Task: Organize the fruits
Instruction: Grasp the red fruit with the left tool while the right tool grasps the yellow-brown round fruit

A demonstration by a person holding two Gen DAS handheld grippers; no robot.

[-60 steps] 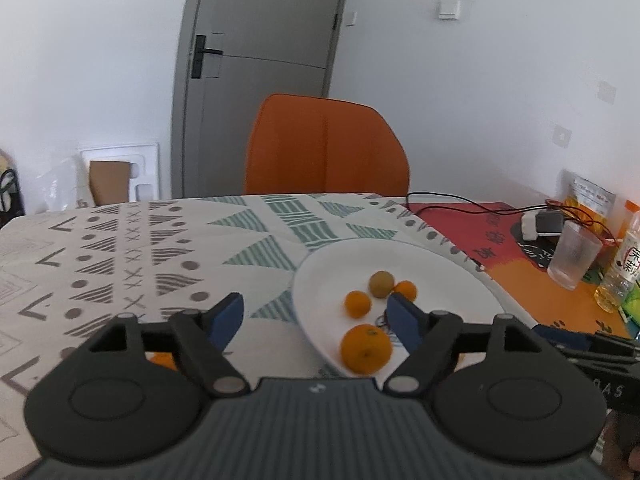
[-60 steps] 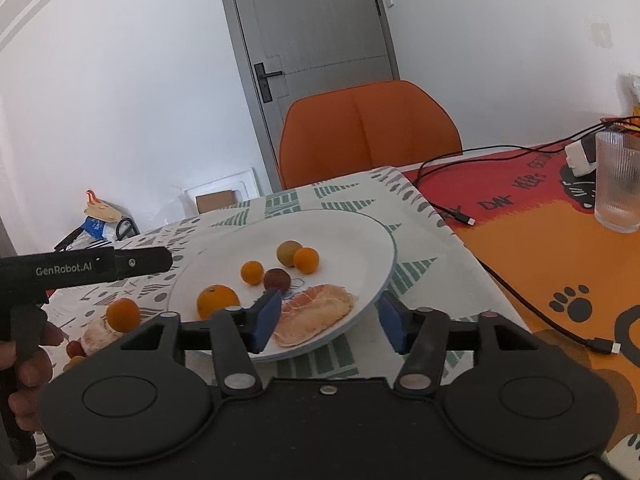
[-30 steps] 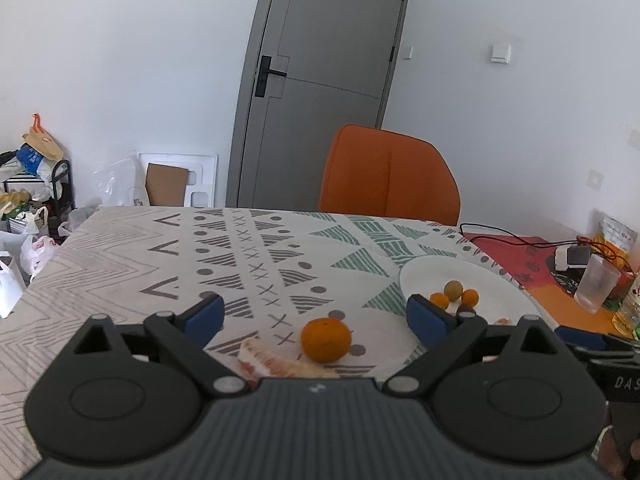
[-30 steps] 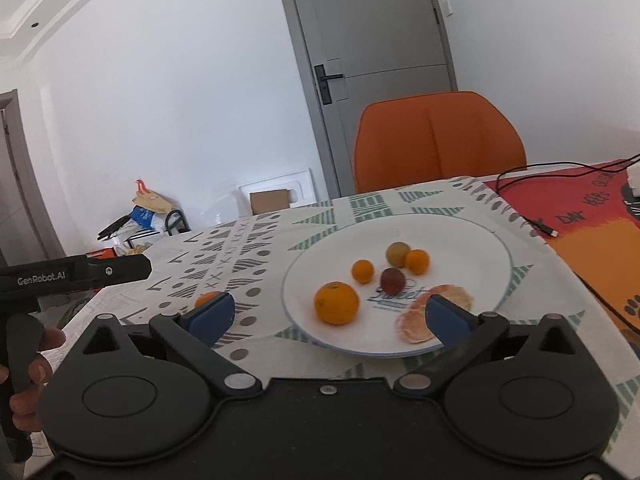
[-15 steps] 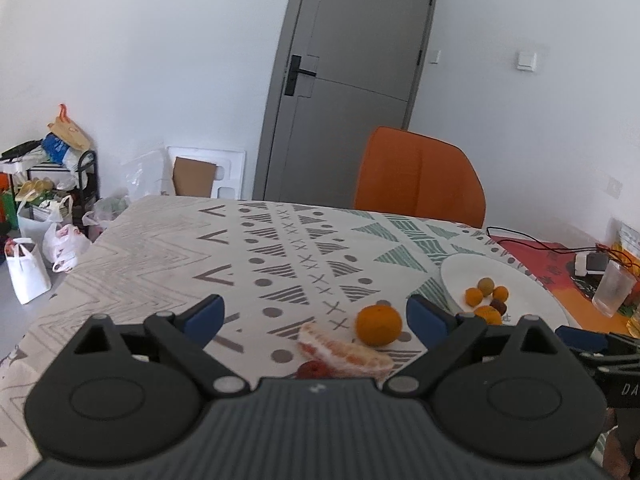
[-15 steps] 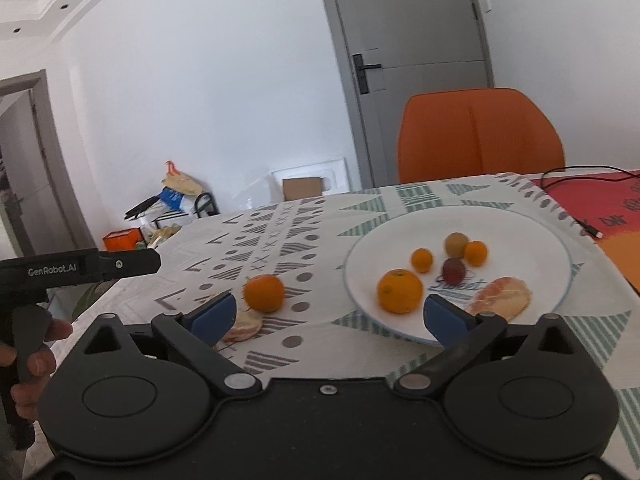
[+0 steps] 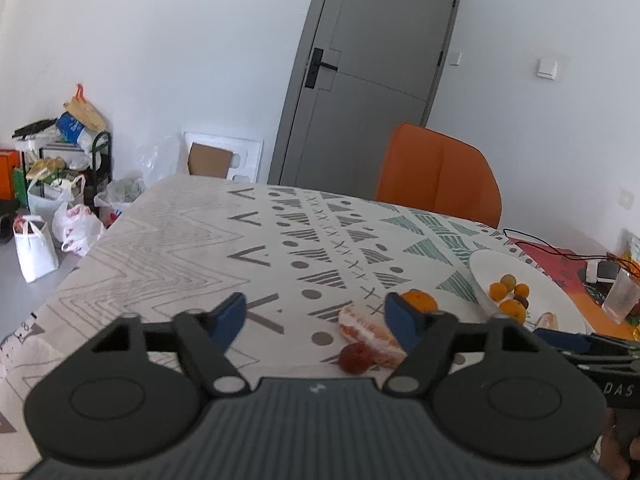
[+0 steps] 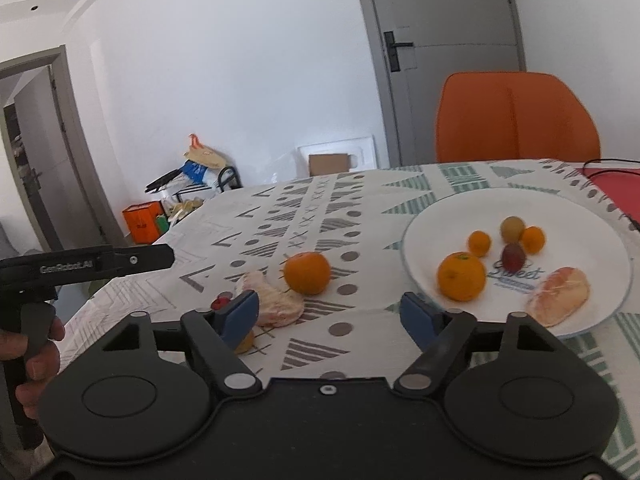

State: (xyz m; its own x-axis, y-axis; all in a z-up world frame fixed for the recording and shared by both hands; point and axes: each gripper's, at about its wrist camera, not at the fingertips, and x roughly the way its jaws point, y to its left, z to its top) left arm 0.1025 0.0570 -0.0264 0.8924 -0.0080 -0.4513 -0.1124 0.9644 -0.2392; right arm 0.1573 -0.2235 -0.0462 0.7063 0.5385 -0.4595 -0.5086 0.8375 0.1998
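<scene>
The left gripper [image 7: 314, 316] is wide open and holds nothing. A peeled piece [image 7: 366, 332] and a small red fruit [image 7: 354, 358] lie between its fingers, near the right one. An orange [image 7: 420, 300] sits just past that finger.

The right gripper [image 8: 330, 314] is open and empty too. The plate [image 8: 580, 216] with more fruit lies ahead to its right.

White walls [image 7: 180, 40]; grey door [image 7: 372, 80], orange chair [image 7: 438, 172], patterned tablecloth [image 7: 200, 240]
</scene>
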